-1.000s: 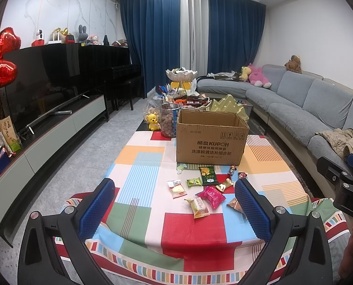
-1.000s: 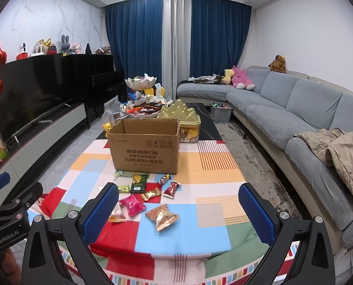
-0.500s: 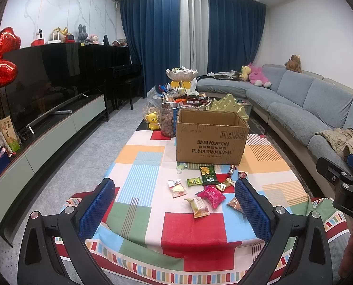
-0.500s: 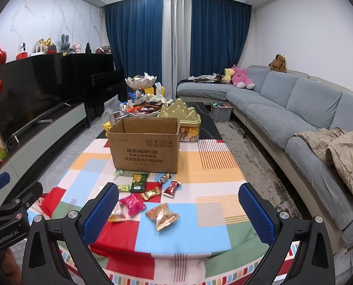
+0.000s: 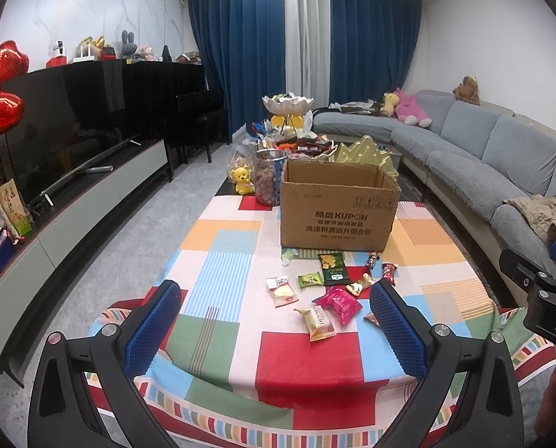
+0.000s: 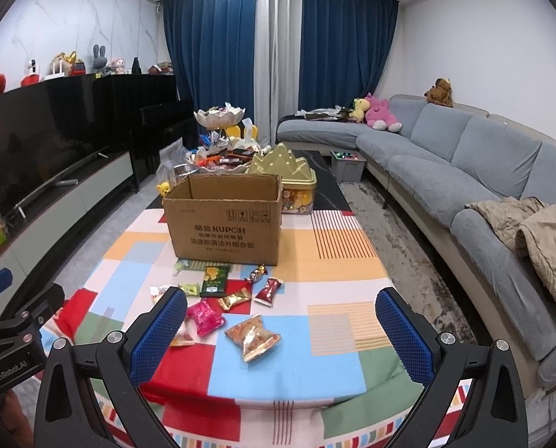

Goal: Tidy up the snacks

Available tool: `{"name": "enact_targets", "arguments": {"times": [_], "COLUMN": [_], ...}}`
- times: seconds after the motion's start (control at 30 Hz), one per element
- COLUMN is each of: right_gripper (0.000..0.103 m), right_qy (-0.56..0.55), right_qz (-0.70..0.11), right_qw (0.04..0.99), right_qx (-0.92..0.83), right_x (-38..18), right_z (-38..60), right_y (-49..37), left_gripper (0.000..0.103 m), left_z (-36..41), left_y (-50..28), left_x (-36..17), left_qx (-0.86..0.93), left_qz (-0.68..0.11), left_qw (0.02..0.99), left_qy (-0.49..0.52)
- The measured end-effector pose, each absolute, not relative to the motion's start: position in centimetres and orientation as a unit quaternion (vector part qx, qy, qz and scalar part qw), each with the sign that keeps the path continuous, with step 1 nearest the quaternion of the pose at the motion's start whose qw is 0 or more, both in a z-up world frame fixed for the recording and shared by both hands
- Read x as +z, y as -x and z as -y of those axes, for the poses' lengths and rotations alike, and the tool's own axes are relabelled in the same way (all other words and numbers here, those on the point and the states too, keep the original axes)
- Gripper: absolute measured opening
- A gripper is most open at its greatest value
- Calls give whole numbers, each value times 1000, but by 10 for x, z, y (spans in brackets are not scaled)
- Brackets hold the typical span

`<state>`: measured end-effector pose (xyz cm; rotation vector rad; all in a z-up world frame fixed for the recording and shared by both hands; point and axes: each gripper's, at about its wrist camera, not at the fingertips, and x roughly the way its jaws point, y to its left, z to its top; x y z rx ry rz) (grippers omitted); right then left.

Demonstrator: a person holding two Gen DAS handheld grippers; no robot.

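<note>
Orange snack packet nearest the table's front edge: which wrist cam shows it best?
Right wrist. The orange snack packet lies fully exposed on the blue patch between the open fingers, print visible. In the left wrist view only a sliver shows, mostly hidden behind that gripper's right finger.

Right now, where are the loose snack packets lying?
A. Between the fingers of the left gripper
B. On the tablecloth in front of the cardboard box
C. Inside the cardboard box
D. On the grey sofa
B: the snack packets lie scattered on the tablecloth, on the near side of the cardboard box, and both grippers are open and empty.
</note>
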<state>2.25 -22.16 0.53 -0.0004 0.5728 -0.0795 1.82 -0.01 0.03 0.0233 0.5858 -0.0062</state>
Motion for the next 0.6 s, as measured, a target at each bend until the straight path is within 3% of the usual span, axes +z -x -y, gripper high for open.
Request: {"name": "enact_targets", "arguments": {"times": [0.6], "right_gripper": [102], "right_qy": [42], "right_qz": [-322], "right_qw": [946], "right_qx": [-29], "right_x": [-19], "right_z": [215], "right_y": [-71], "left_gripper": [103], "left_z": [9], "left_y": [-74], "left_x": [-31], "left_qx": [2], "left_qz": [-354], "left_qw": [935], "left_qy": [-21]}}
